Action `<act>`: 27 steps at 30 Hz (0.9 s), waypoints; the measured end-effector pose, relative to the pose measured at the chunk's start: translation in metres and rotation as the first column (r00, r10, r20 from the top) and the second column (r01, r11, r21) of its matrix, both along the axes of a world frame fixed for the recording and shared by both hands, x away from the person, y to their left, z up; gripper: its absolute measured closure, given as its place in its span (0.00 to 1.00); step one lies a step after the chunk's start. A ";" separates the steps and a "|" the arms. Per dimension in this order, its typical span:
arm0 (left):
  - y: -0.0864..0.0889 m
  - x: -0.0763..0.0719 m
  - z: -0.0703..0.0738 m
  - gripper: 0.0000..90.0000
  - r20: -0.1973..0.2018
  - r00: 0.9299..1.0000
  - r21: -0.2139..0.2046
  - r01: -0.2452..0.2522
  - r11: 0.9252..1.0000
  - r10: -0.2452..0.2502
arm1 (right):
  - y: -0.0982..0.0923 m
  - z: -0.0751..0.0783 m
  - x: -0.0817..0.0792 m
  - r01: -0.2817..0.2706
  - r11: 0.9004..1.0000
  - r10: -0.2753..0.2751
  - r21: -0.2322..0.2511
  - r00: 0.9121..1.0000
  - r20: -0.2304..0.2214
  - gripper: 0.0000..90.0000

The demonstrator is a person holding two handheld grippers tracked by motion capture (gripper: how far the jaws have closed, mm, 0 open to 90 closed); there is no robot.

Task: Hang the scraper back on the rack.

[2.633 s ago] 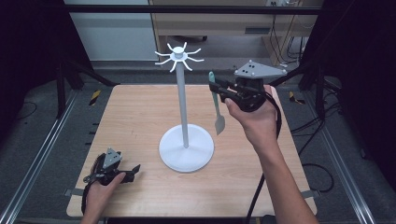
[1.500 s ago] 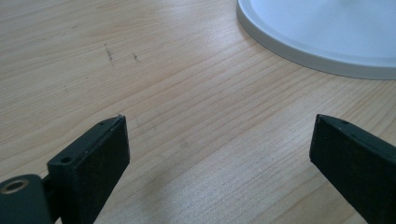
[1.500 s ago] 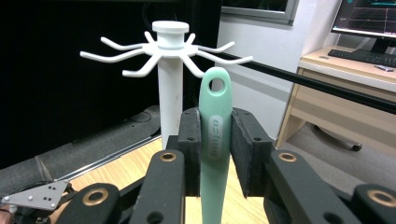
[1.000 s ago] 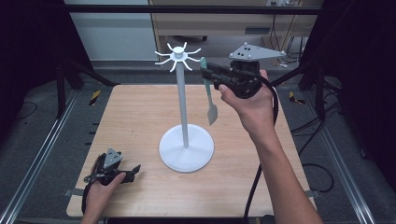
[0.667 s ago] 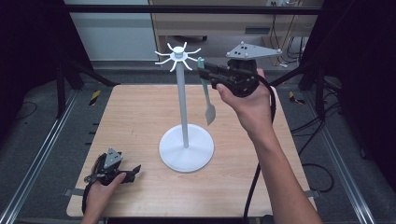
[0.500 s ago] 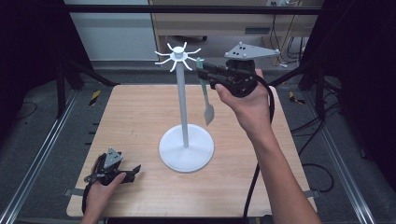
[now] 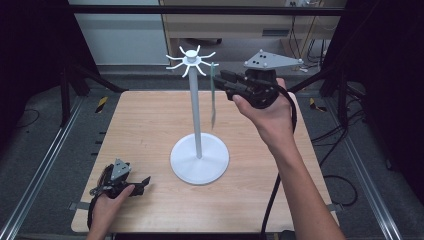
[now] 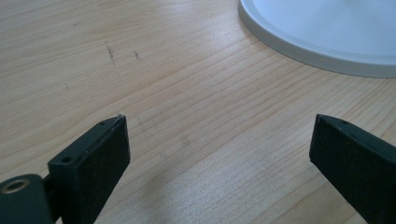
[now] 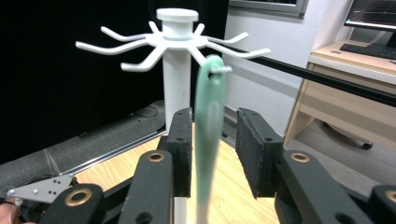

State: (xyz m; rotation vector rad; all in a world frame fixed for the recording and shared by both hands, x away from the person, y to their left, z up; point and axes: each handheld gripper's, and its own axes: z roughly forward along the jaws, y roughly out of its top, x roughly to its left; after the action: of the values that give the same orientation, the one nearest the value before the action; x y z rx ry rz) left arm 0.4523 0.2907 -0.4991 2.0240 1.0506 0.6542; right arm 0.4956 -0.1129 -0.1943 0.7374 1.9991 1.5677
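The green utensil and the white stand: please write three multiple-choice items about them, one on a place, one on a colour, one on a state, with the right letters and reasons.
1. Where is the green utensil?
A. flat on the table
B. hanging from a hook of the white stand
C. on the floor

2. What colour is the stand's round base?
A. white
B. black
C. red

3. How does the left gripper stand?
A. shut on the utensil
B. shut on the stand
C. open, with nothing in it

Answers:
1 B, its hole sits over a hook tip in the right gripper view.
2 A, it shows white on the wooden table.
3 C, in the left gripper view its jaws stand wide apart over bare wood.
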 end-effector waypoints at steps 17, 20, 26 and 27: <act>0.000 0.000 0.000 0.05 -0.001 1.000 0.002 0.000 1.000 0.000 | -0.028 -0.018 -0.005 0.079 0.995 -0.081 -0.060 0.996 -0.027 0.77; 0.000 0.000 0.000 0.05 -0.001 1.000 0.003 -0.003 1.000 0.003 | -0.032 -0.022 -0.006 0.108 0.991 -0.110 -0.082 0.994 -0.022 0.77; 0.001 0.000 0.000 0.05 0.002 1.000 -0.002 -0.008 1.000 0.008 | -0.039 -0.030 -0.006 0.136 0.985 -0.139 -0.108 0.990 -0.029 0.78; 0.001 0.001 0.000 0.05 0.001 1.000 -0.002 -0.008 1.000 0.008 | -0.040 -0.031 -0.006 0.137 0.984 -0.141 -0.111 0.989 -0.032 0.78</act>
State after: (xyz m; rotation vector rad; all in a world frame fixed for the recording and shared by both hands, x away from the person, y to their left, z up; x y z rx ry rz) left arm 0.4528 0.2915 -0.4994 2.0188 1.0585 0.6580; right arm 0.4901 -0.1531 -0.2258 0.8512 1.9970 1.3640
